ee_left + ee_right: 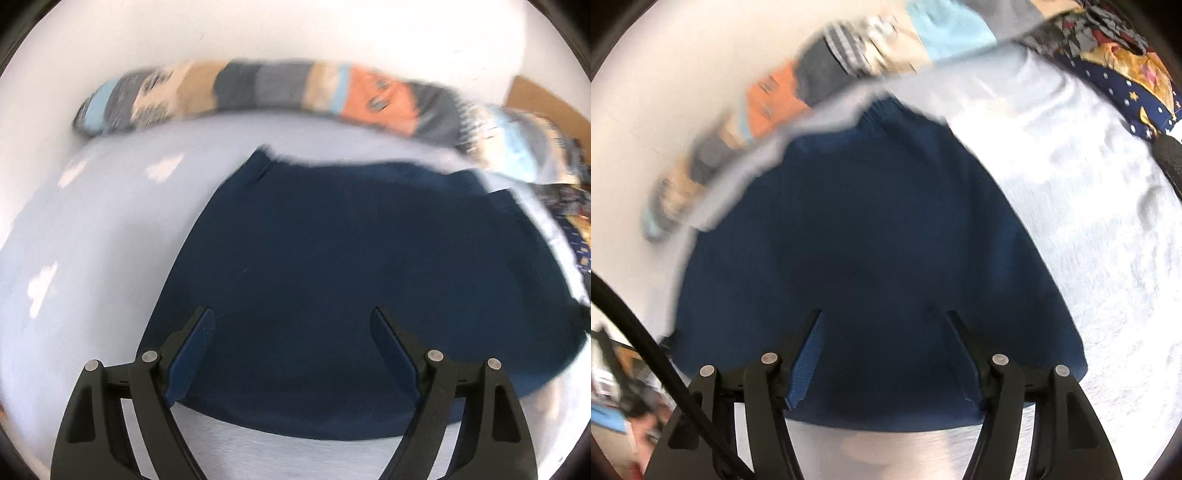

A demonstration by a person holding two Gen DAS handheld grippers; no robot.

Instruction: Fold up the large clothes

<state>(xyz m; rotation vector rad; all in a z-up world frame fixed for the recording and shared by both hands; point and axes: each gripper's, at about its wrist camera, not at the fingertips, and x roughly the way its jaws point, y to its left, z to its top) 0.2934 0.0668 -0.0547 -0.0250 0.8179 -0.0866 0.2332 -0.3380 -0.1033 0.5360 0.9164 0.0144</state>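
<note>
A dark navy garment (332, 266) lies folded flat on a pale blue bedsheet (92, 229). It also fills the middle of the right wrist view (871, 236). My left gripper (293, 317) is open and empty, its jaws spread wide just above the garment's near edge. My right gripper (884, 317) is open and empty too, hovering over the garment's near part. Both views are blurred by motion.
A long patchwork pillow (266, 92) lies along the white wall behind the garment; it also shows in the right wrist view (798, 85). A star-patterned dark cloth (1126, 92) lies at the far right. A black cable (665, 373) crosses the lower left.
</note>
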